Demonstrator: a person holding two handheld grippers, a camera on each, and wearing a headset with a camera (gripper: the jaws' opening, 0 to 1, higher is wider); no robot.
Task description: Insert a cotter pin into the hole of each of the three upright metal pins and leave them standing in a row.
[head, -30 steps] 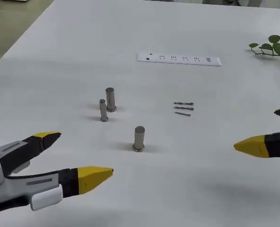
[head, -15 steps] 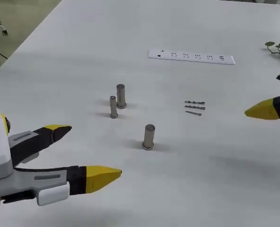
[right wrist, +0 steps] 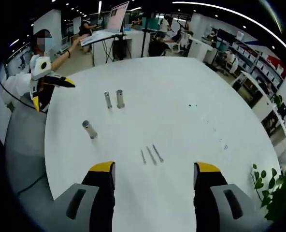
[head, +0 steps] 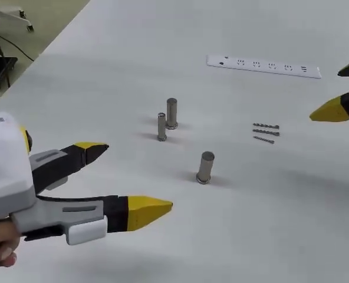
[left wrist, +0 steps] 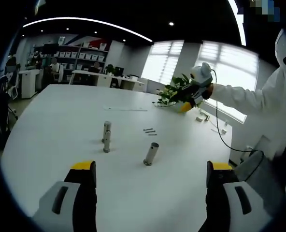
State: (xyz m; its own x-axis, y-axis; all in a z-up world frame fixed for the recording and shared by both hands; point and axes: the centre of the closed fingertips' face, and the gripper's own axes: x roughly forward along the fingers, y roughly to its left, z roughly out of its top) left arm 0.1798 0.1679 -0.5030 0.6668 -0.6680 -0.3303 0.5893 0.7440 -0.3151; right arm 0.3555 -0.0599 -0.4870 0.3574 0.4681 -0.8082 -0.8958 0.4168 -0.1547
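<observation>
Three upright metal pins stand on the white table: two close together (head: 171, 113) (head: 161, 127) and one apart, nearer me (head: 206, 167). Three cotter pins (head: 266, 132) lie side by side to their right. My left gripper (head: 133, 177) is open at the lower left, short of the pins, with nothing between its fingers. At the right edge my right gripper (head: 328, 94) is open and empty, right of the cotter pins. The right gripper view has the cotter pins (right wrist: 150, 154) just ahead of the open jaws and the metal pins (right wrist: 89, 129) further off. In the left gripper view the near pin (left wrist: 150, 153) stands ahead.
A white power strip (head: 263, 66) lies flat behind the pins. A green plant (left wrist: 174, 92) stands at the table's far right edge. The table's left edge (head: 56, 41) drops to the floor. Desks and people are in the room beyond.
The head camera has shifted, sliding the scene right. My right gripper has moved further from me, level with the cotter pins. The left gripper holds its place by the pins.
</observation>
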